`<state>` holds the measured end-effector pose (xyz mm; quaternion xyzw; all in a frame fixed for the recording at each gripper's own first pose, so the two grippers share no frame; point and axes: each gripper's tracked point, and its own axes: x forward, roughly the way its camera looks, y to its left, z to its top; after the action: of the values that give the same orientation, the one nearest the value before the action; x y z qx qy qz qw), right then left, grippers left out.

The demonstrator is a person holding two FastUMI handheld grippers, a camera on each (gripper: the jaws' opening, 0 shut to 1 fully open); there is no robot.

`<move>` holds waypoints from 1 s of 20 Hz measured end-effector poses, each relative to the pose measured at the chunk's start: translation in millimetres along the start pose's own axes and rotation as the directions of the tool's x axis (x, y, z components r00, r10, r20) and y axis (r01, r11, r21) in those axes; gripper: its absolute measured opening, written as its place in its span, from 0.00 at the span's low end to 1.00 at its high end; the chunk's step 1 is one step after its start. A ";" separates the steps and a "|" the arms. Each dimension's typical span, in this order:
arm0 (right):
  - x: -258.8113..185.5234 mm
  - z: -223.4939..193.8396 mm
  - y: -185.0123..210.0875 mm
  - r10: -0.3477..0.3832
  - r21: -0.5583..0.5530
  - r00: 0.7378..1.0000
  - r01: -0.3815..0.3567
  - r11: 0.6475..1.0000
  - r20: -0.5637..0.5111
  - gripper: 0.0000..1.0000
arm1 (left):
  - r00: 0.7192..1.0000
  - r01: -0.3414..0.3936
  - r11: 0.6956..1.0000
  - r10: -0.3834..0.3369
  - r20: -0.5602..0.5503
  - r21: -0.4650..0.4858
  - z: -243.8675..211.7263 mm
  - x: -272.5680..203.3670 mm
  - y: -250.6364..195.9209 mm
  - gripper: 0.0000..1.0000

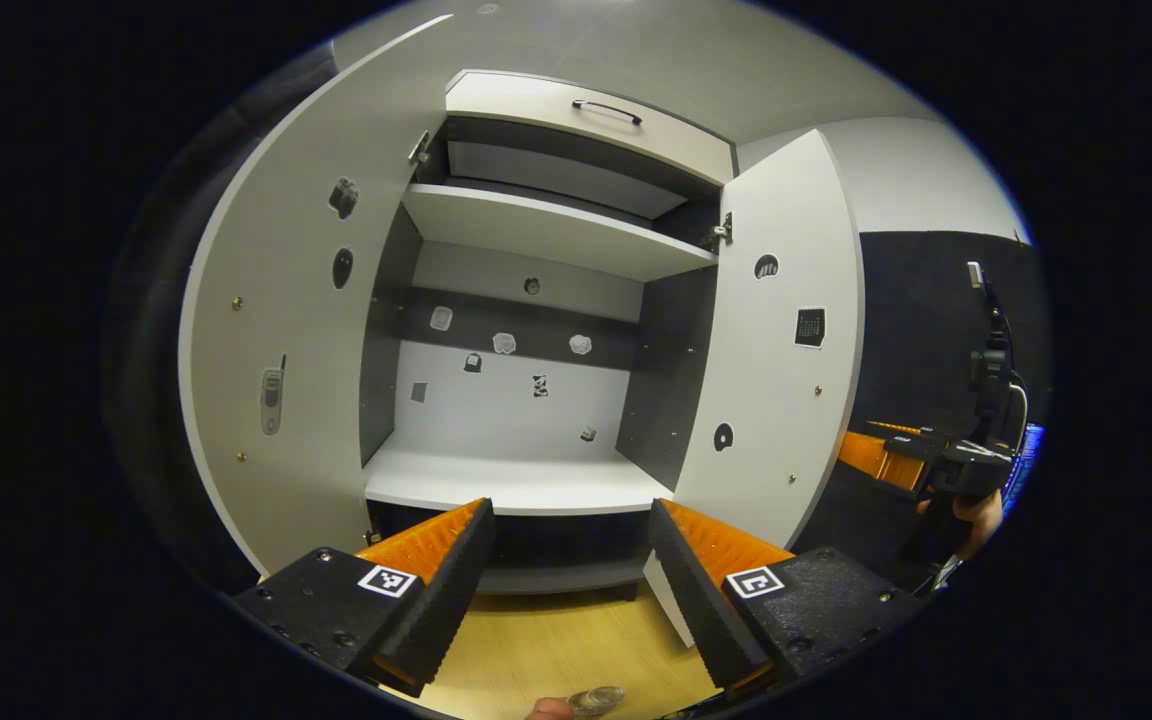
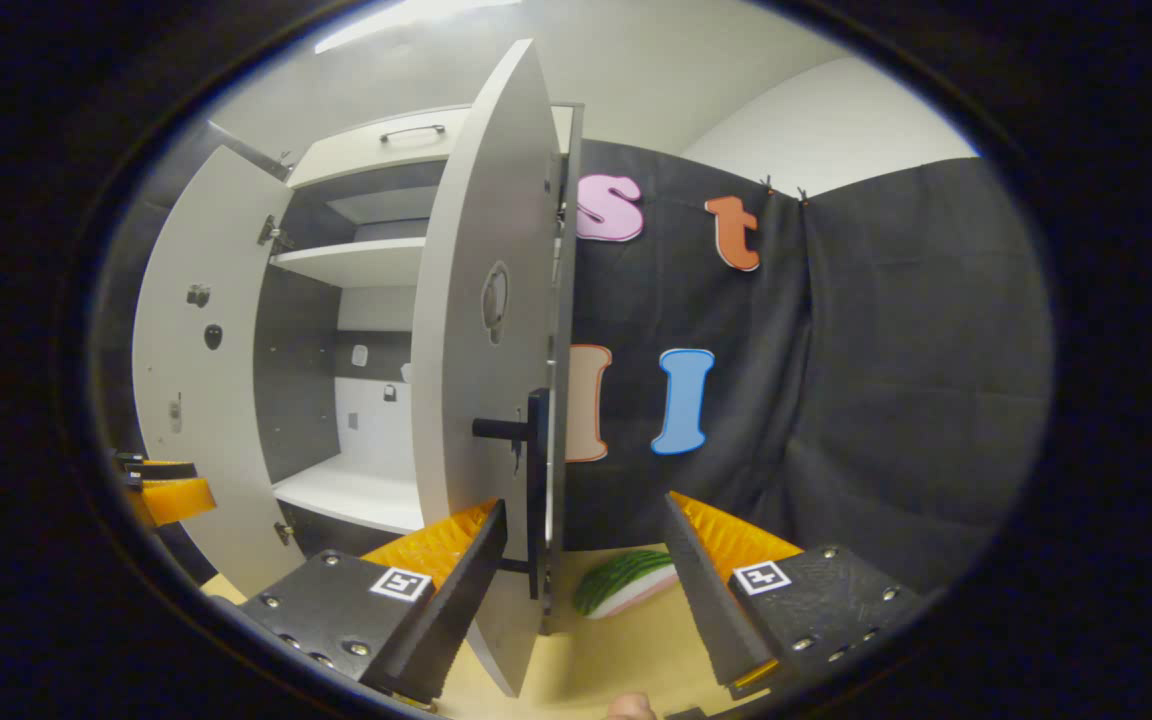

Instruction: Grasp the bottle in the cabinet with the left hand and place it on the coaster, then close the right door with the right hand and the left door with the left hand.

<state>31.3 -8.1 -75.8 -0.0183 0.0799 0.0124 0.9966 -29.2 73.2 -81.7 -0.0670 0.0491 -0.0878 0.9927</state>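
Wooden surface (image 1: 536,640) fronts the open cabinet (image 1: 536,250), its shelves bare. We see the left hand-held gripper (image 1: 568,570) spread wide and holding nothing, facing the interior; a glassy object, possibly the bottle (image 1: 596,700), sits at the bottom edge below it, coaster unseen. The right hand-held gripper (image 2: 584,570), also wide and holding nothing, straddles the right door (image 2: 486,330) edge beside its handle (image 2: 526,440). We judge a finger may snag that handle as the door swings. The right gripper view adds a watermelon slice (image 2: 626,582); the left gripper view adds the left door (image 1: 286,330).

right door (image 2: 481,330) ajar, right gripper (image 2: 576,570) jaws apart
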 end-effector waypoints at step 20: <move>25.3 -3.9 135.6 0.281 0.026 0.960 -0.281 0.959 -0.008 0.94 | 0.952 -0.301 0.954 0.301 0.058 -0.013 16.4 -80.2 88.4 0.97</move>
<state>51.9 127.8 -88.4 0.0052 0.0877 0.1527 0.9844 -91.1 176.0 -71.2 -0.0633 0.0293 0.0664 0.9954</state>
